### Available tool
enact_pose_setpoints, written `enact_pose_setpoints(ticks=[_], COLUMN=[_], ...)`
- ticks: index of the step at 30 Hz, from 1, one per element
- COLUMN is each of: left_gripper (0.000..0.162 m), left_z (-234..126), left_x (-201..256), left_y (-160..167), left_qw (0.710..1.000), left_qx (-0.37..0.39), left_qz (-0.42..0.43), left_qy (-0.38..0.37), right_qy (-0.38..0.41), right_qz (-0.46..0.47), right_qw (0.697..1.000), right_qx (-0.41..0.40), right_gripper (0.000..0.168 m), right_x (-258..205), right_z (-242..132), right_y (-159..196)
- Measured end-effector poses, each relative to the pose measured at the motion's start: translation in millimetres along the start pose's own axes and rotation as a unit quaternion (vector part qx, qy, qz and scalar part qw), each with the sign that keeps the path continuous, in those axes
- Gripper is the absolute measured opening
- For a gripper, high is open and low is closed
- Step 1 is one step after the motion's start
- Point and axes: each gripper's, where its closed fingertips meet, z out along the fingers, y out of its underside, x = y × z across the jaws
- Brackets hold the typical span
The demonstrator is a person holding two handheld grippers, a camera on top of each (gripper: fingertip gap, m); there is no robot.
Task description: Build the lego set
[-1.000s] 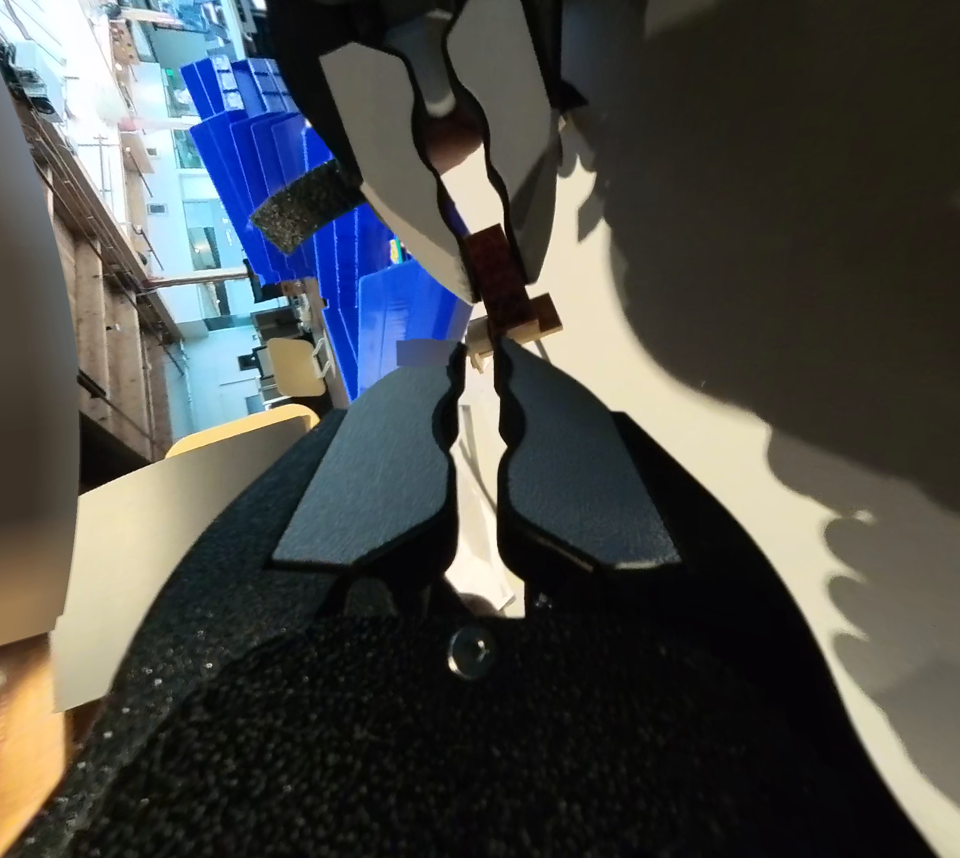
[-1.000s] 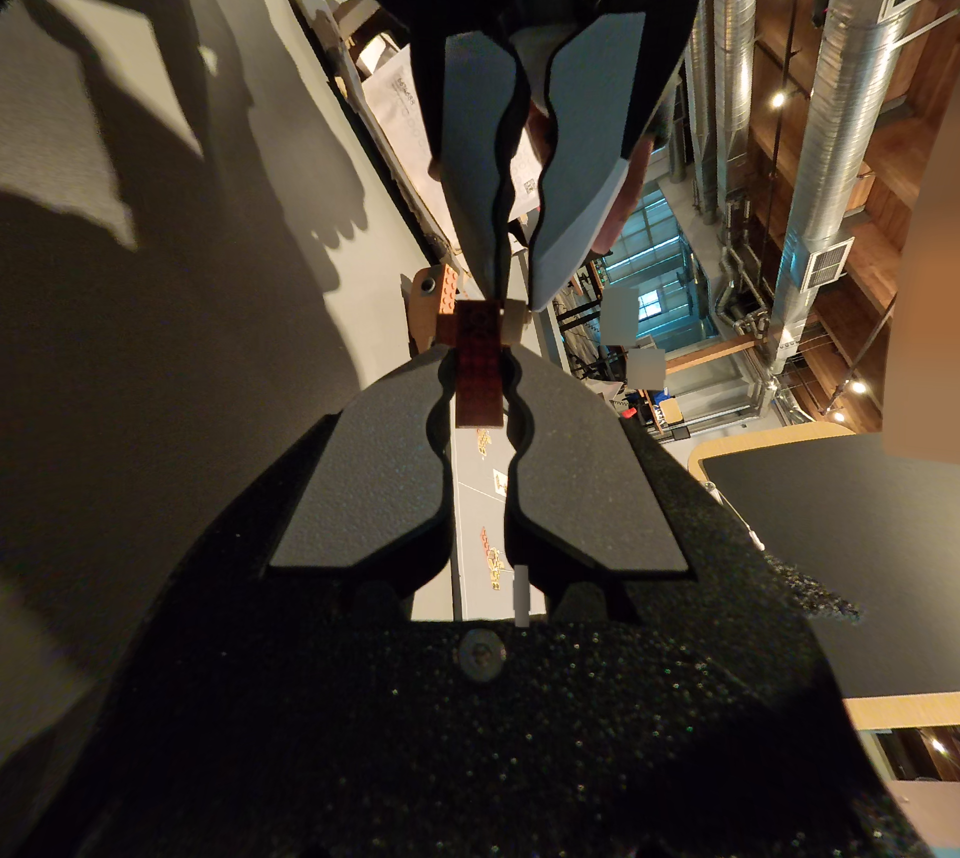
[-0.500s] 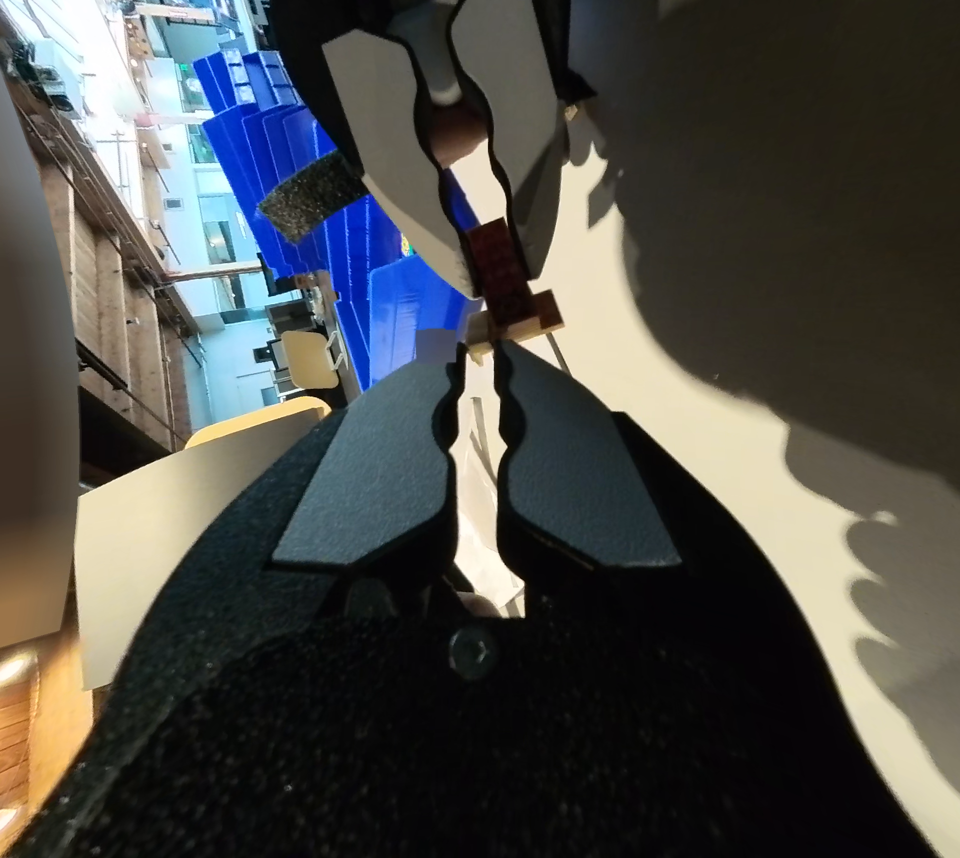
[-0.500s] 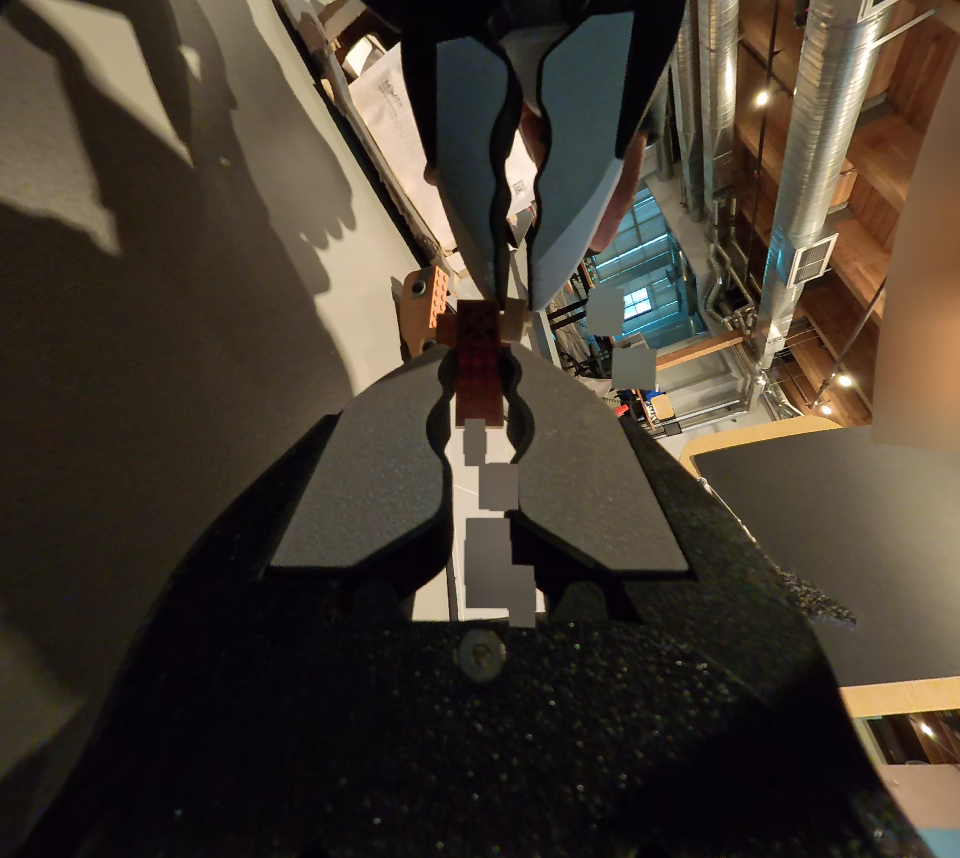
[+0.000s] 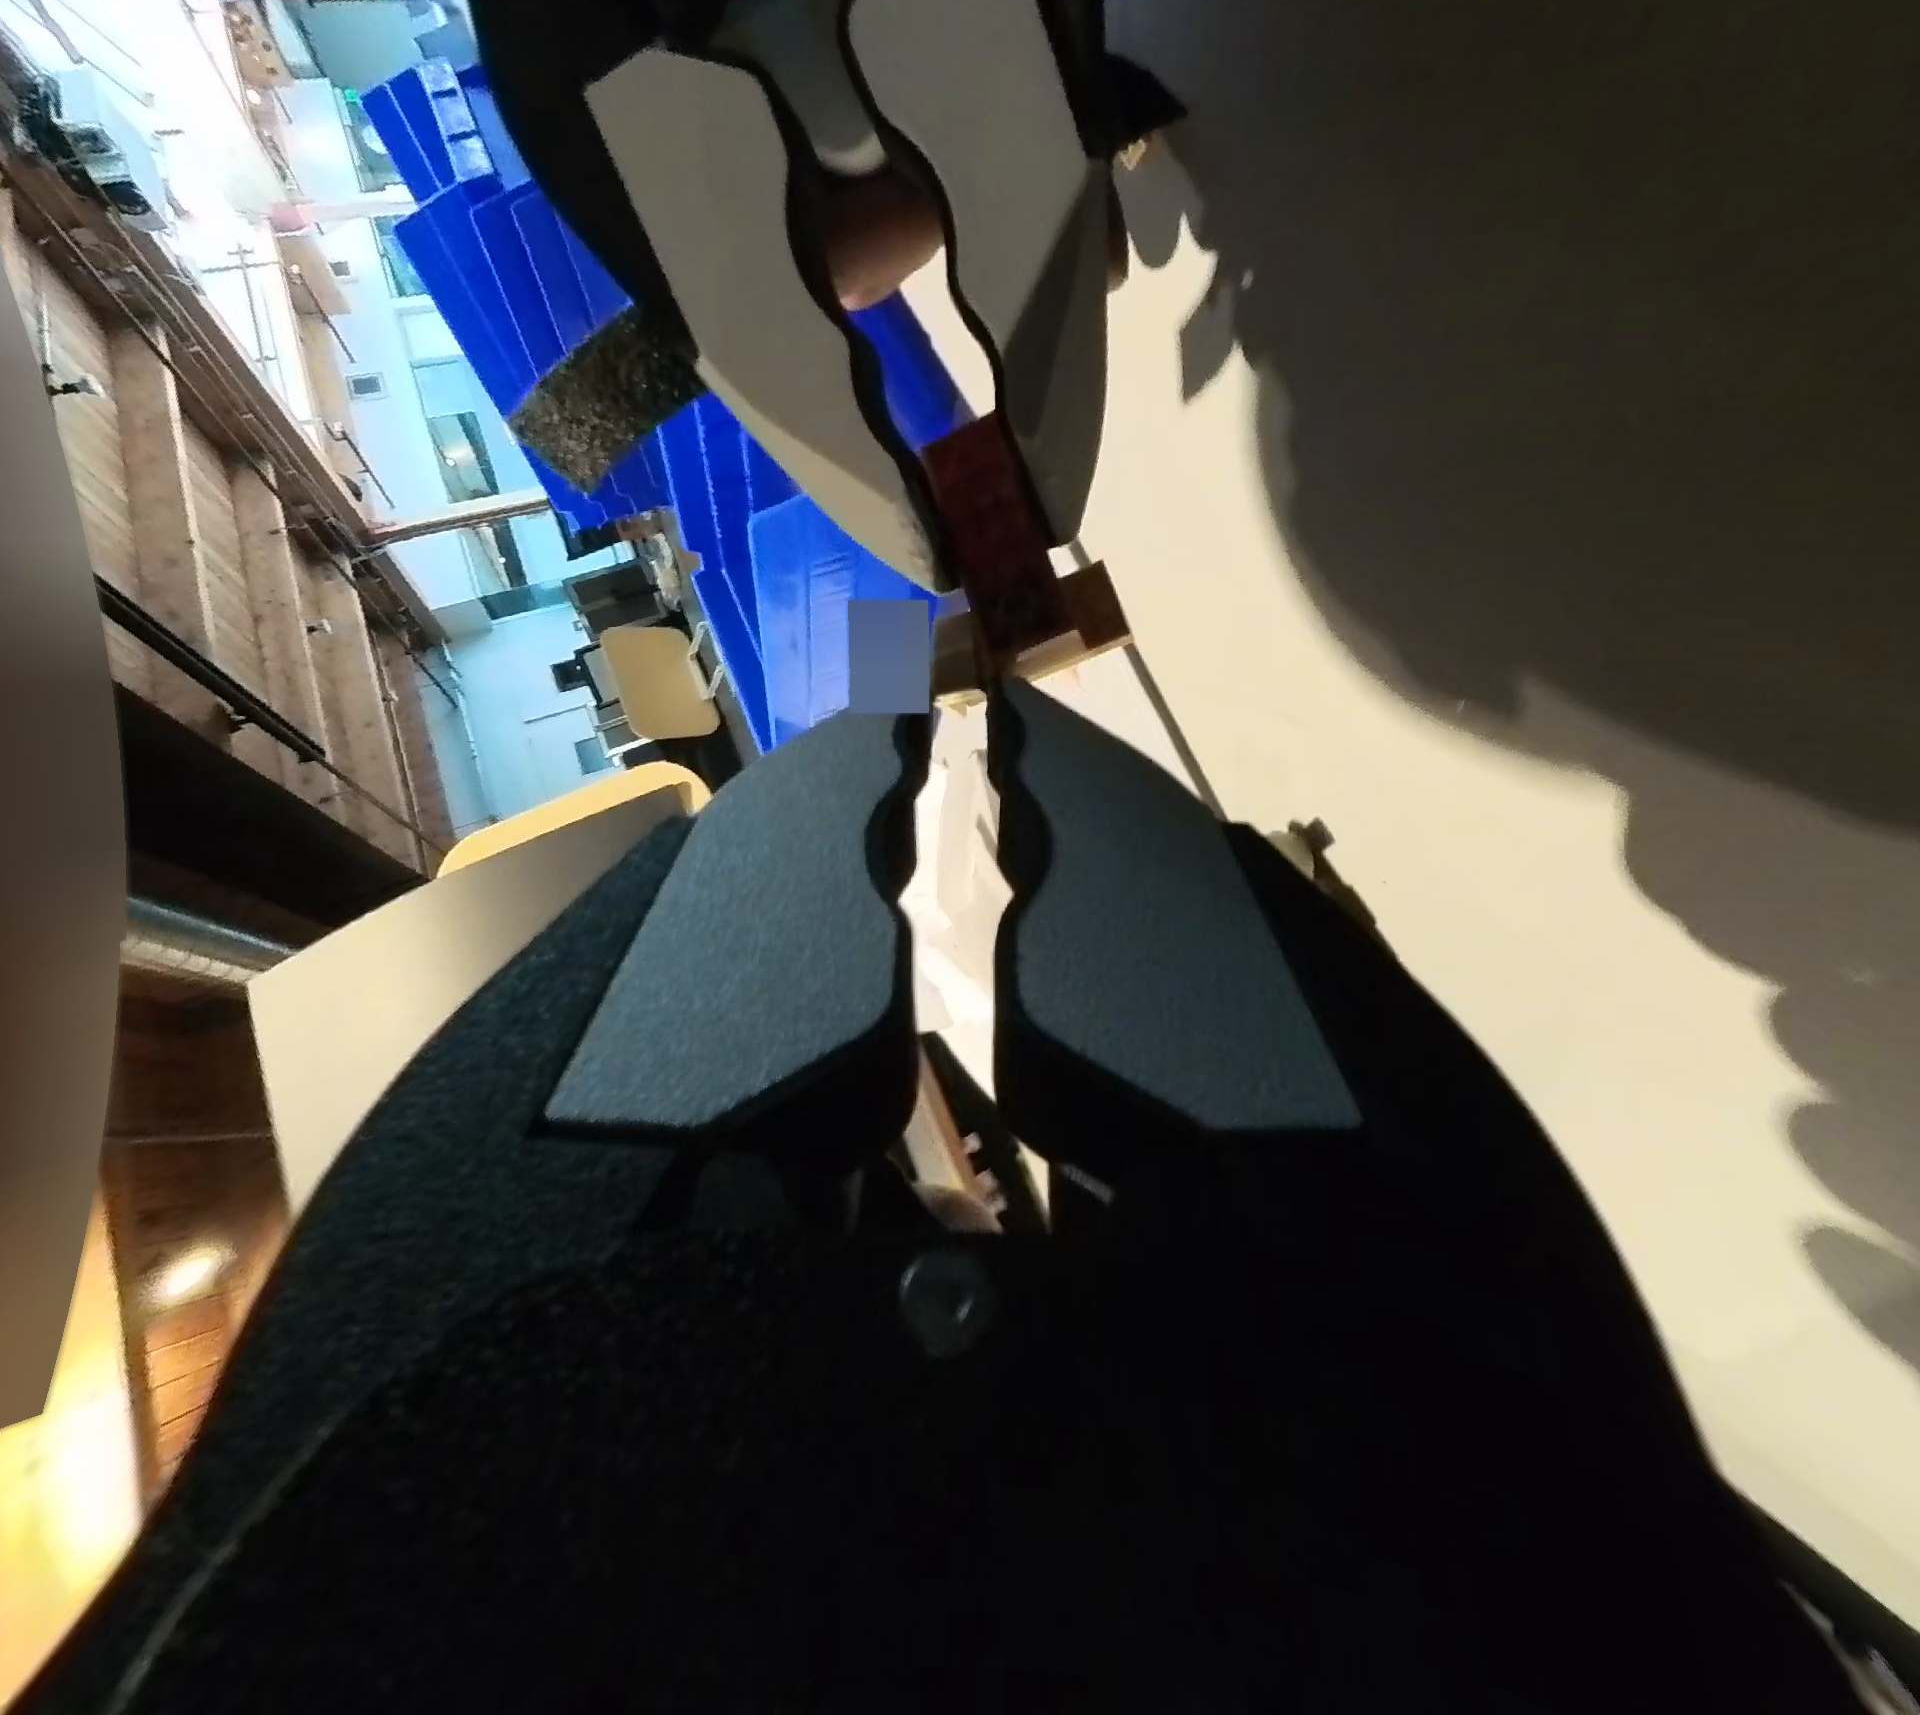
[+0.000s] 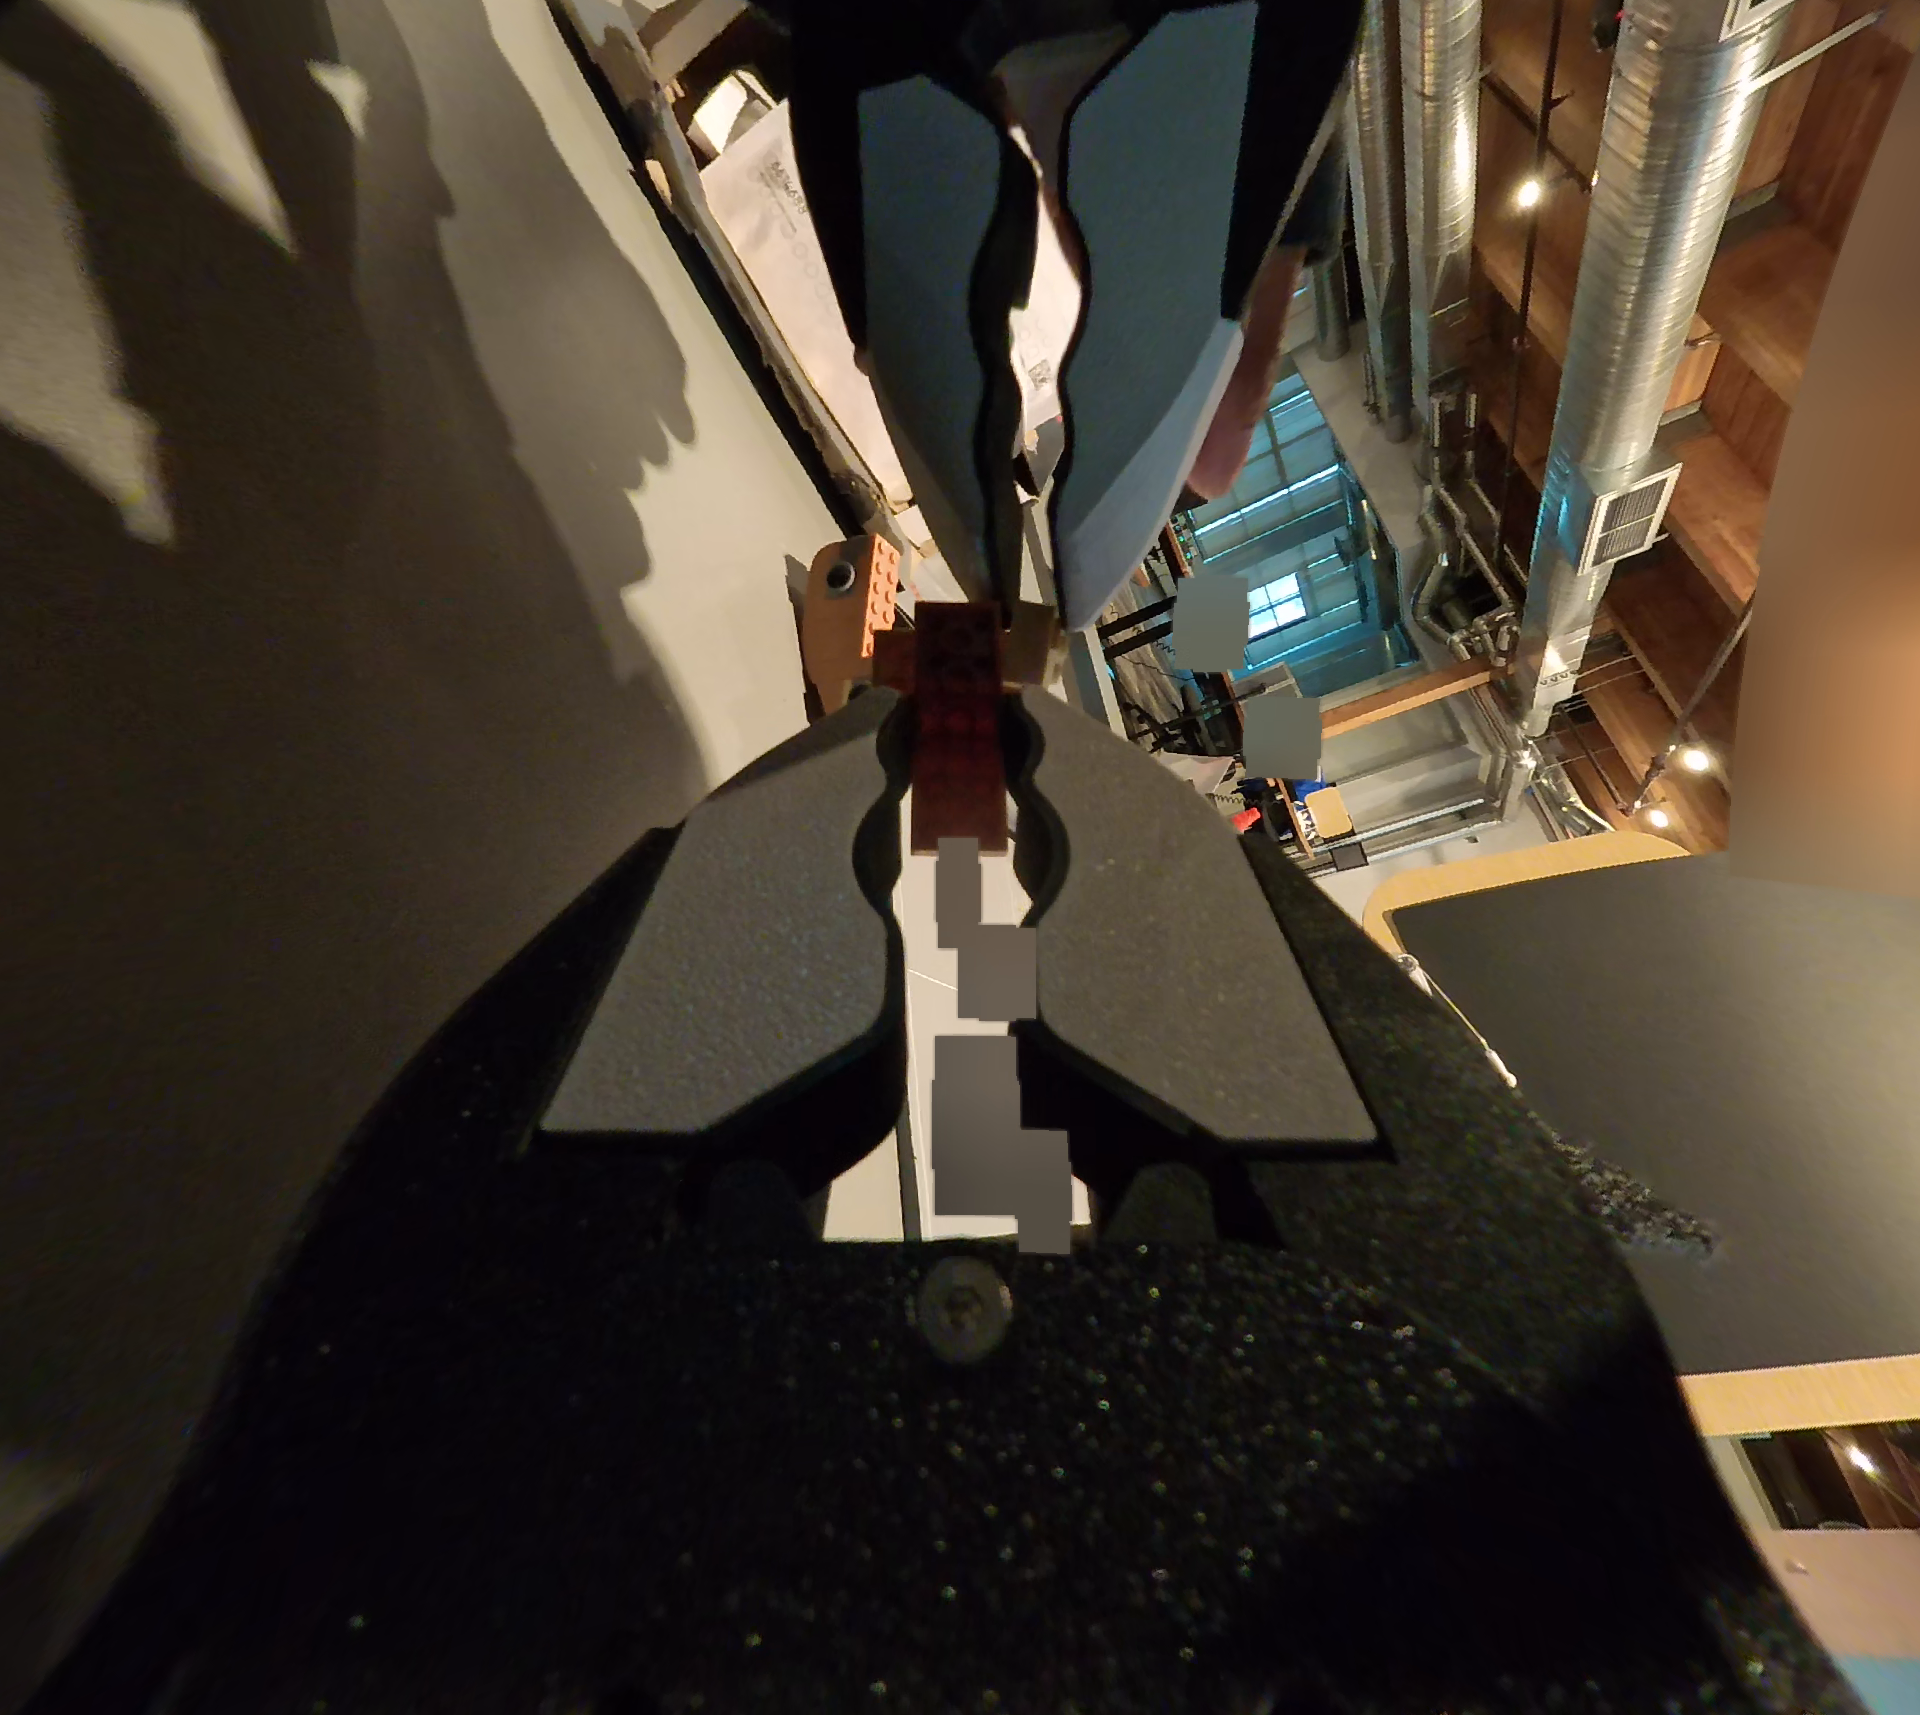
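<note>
Fingers [image 6: 831,844] of right gripper [image 6: 956,709] clamp dark red plate [image 6: 958,730]; left gripper [image 5: 961,709] pinches tan brick [image 5: 1049,652] crossing it. Both grippers meet tip-to-tip above white table [image 5: 1455,886], w/ free room around. Orange brick [image 6: 878,600] lies near table edge.

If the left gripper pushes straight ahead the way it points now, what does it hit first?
Most likely the dark red lego plate, directly ahead of the left gripper and clamped in the right gripper facing it. The tan cross piece already sits at the left fingertips, so the remaining gap looks slight; exact depth is unclear.
</note>
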Motion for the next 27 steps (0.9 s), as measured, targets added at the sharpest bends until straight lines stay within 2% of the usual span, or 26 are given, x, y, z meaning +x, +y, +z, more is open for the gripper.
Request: enact_pose_setpoints(ticks=[8, 27], left_gripper=[0.009, 0.012], left_z=[-0.8, -1.0], left_x=[0.5, -1.8], left_y=[0.0, 0.2], left_qw=[0.999, 1.0], left_qx=[-0.022, -0.001], left_qz=[0.023, 0.006], left_qy=[0.005, -0.004], right_qy=[0.002, 0.008], right_qz=[-0.001, -0.003], right_qw=[1.0, 1.0], right_qx=[0.001, 0.006], right_gripper=[0.016, 0.016], right_x=[0.3, 3.2], right_z=[0.0, -1.3], right_y=[-0.9, -3.4])
